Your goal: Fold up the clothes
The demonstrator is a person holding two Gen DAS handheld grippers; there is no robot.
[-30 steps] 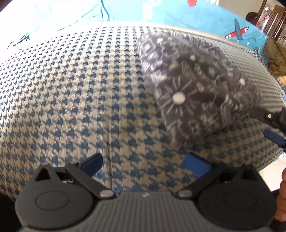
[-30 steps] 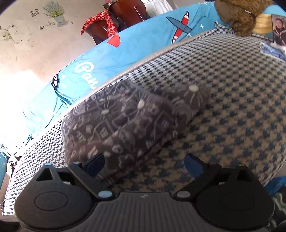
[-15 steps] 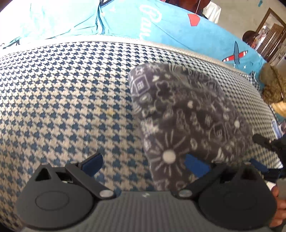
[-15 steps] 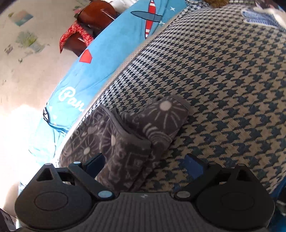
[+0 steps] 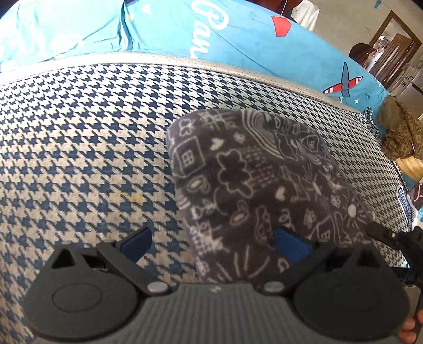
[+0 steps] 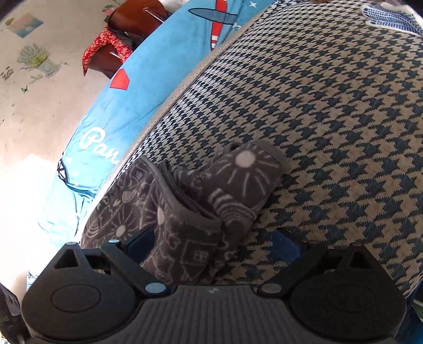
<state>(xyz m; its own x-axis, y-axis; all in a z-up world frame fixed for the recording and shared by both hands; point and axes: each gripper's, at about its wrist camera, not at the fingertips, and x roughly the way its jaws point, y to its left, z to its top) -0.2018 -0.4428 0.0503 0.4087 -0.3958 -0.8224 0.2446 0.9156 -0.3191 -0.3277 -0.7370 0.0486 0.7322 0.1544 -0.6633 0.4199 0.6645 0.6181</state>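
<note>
A houndstooth-covered cushion (image 5: 79, 148) carries the folded grey patterned fleece garment (image 5: 253, 180), which lies near the cushion's far edge, where a blue printed sheet (image 5: 238, 34) begins. The left gripper (image 5: 212, 239) hangs over the cushion with its jaws spread apart and nothing between them; the garment's near edge lies under its right finger. The right gripper (image 6: 212, 244) is likewise spread wide and empty, the garment's layered end directly before its left finger. A dotted work glove (image 6: 388, 16) lies at the cushion's far corner.
</note>
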